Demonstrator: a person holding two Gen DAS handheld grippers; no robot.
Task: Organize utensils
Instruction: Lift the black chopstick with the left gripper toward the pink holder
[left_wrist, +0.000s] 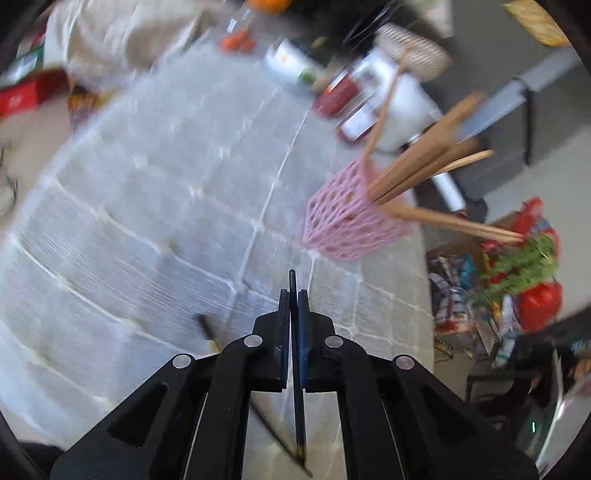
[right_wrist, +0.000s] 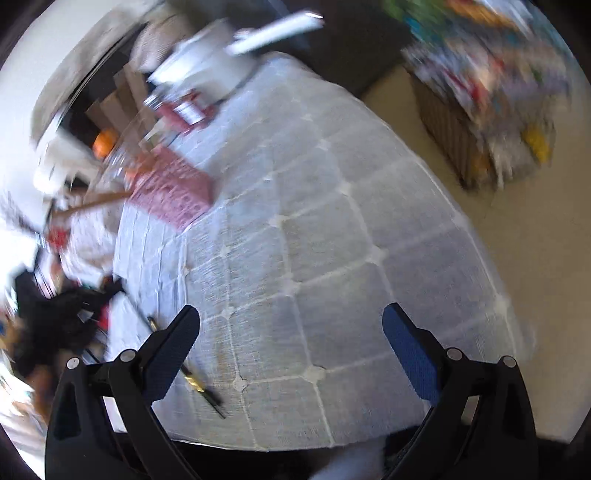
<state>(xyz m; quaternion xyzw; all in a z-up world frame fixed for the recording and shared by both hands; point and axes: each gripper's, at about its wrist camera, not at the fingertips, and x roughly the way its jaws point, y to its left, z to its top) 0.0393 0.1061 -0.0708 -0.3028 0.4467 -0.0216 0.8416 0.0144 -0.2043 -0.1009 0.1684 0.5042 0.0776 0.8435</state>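
— What's the left gripper (left_wrist: 293, 295) got?
— Its fingers are pinched tight on a thin black chopstick (left_wrist: 297, 369); the tip pokes out past them, and the other end, with a gold band, hangs below. A second dark chopstick (left_wrist: 212, 338) lies on the desk (left_wrist: 147, 206), just left of the gripper.
— And the holder?
— The pink lattice basket (left_wrist: 343, 218) stands toward the desk's right edge, with wooden utensils (left_wrist: 428, 166) sticking out. Red jars (left_wrist: 343, 99) are behind it.
— From the right side?
— The right gripper (right_wrist: 291, 328) has its fingers spread wide, nothing between them, above the white grid cloth. A black chopstick (right_wrist: 192, 376) with a gold band lies by its left finger. The pink basket (right_wrist: 173, 192) is far off, blurred.
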